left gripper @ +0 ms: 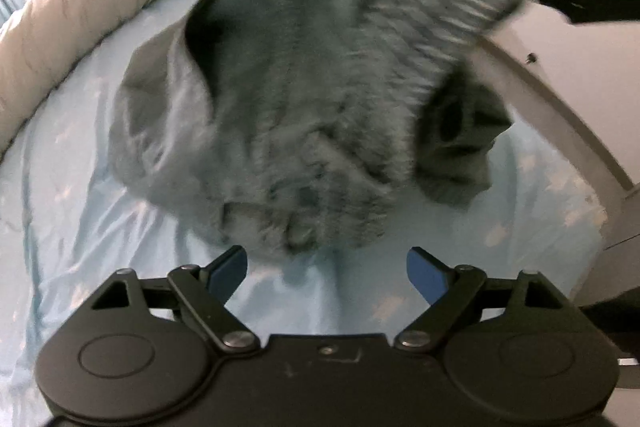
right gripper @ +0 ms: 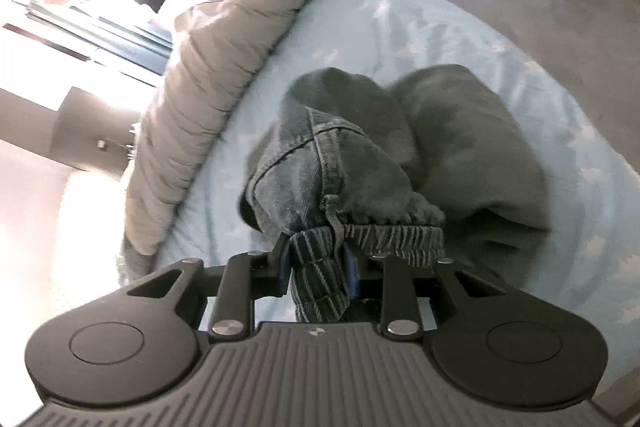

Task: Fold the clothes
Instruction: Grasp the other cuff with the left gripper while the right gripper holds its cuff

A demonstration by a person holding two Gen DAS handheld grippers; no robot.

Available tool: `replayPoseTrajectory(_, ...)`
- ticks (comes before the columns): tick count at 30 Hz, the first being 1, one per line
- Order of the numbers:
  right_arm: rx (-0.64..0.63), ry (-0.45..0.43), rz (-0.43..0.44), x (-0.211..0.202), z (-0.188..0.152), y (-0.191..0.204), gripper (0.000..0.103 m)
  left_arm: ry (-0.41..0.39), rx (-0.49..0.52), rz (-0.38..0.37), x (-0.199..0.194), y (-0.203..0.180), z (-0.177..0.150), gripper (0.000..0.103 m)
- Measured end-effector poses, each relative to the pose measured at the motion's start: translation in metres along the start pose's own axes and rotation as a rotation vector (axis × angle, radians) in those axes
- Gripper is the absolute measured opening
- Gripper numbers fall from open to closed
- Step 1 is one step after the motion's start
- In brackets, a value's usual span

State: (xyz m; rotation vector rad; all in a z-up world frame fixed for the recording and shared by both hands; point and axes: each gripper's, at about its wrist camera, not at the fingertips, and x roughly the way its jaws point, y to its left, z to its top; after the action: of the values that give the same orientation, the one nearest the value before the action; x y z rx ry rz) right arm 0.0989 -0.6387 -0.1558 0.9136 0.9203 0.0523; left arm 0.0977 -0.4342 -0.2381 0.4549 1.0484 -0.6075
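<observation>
**Matte black grippers with blue finger pads**

The left gripper (left gripper: 326, 267) has a smooth matte black housing with a round embossed disc at each side, silver pivot screws on its black linkage bars, and blue-faced fingers. The right gripper (right gripper: 318, 267) matches it, but the housing below its central cross-marked screw is ribbed with parallel grooves

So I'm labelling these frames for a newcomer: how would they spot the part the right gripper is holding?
Find the light blue bed sheet and the crumpled grey garment on it. At its near end, the striped ribbed band is clamped in the right gripper, the only striped fabric there.
</observation>
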Motion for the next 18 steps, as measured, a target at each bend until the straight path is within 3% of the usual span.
replayPoseTrajectory(6, -0.004, 0.005, 0.052, 0.005, 0.012, 0.018, 0.027, -0.061, 0.021, 0.022, 0.003, -0.011, 0.008, 0.085)
replayPoseTrajectory(10, -0.025, -0.002, 0.083, 0.0, 0.016, 0.032, 0.026, -0.048, 0.004, 0.064, 0.012, -0.011, 0.011, 0.077)
replayPoseTrajectory(13, -0.024, -0.007, 0.104, -0.003, 0.018, 0.04, 0.025, -0.027, -0.073, 0.077, 0.011, -0.009, 0.013, 0.073)
replayPoseTrajectory(17, -0.037, -0.014, 0.124, -0.006, 0.019, 0.053, 0.024, -0.05, -0.064, 0.119, 0.005, -0.016, 0.012, 0.073)
replayPoseTrajectory(18, -0.045, -0.016, 0.128, -0.007, 0.02, 0.057, 0.024, -0.047, -0.069, 0.131, 0.005, -0.015, 0.011, 0.068)
